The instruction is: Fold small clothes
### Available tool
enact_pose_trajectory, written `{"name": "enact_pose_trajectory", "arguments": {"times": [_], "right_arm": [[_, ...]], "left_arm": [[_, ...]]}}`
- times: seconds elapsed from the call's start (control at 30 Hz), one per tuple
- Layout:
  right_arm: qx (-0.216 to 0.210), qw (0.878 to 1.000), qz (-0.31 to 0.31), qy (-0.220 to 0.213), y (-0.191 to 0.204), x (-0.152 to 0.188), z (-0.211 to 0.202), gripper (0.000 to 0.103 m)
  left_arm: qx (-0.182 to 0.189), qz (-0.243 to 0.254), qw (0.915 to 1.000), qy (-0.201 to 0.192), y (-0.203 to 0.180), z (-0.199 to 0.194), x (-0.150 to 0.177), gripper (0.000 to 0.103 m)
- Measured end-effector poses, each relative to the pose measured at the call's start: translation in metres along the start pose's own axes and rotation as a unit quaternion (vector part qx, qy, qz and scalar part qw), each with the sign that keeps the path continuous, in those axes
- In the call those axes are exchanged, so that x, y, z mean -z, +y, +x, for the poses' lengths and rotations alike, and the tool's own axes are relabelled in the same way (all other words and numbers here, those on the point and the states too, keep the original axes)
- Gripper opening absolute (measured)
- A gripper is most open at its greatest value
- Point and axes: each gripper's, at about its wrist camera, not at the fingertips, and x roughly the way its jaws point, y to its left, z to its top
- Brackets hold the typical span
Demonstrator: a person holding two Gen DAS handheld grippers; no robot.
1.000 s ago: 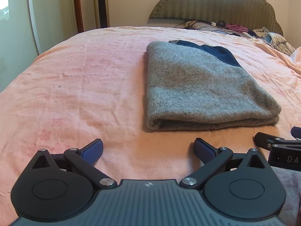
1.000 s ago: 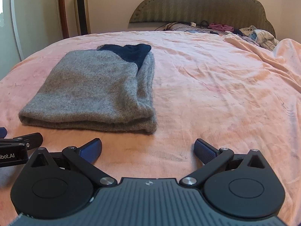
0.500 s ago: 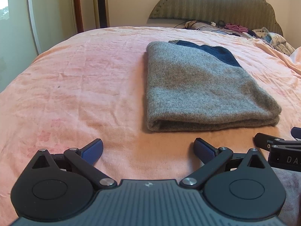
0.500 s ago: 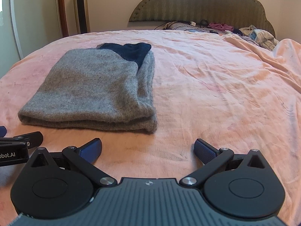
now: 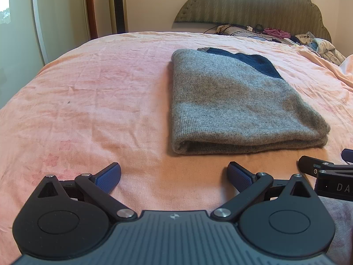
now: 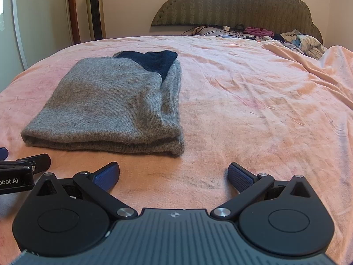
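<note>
Pink bed is carrying one folded grey sweater, a dark piece, possibly its lining, showing at the far end. Left gripper and right gripper are hovering near it, jaws spread wide, gripping nothing.

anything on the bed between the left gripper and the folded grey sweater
Nothing visible. Only bare pink bedsheet lies between the open left gripper and the near folded edge of the grey sweater.

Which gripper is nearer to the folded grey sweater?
About equal; neither is clearly nearer. The left gripper sits before the grey sweater's near-left corner, the right gripper before its near-right corner. Both open, not touching.
</note>
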Motion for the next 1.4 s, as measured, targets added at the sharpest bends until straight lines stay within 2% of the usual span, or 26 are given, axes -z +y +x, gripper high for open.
{"name": "enact_pose_trajectory", "arguments": {"times": [0.47,0.67,0.93,1.4], "right_arm": [[0.0,1.0,0.0,0.0,0.0,0.0,0.0,0.103],[0.001,1.0,-0.002,0.007,0.0,-0.002,-0.002,0.103],[-0.013,1.0,0.007,0.025,-0.003,-0.007,-0.009,0.103],[-0.025,0.999,0.013,0.026,-0.003,-0.009,-0.016,0.103]], "left_arm": [[0.0,0.0,1.0,0.0,0.0,0.0,0.0,0.103],[-0.002,0.005,0.9999,0.013,-0.001,-0.001,-0.003,0.103],[0.004,0.008,0.9997,0.023,-0.002,-0.008,-0.008,0.103],[0.011,-0.003,0.9994,0.032,0.0,-0.013,-0.013,0.103]]}}
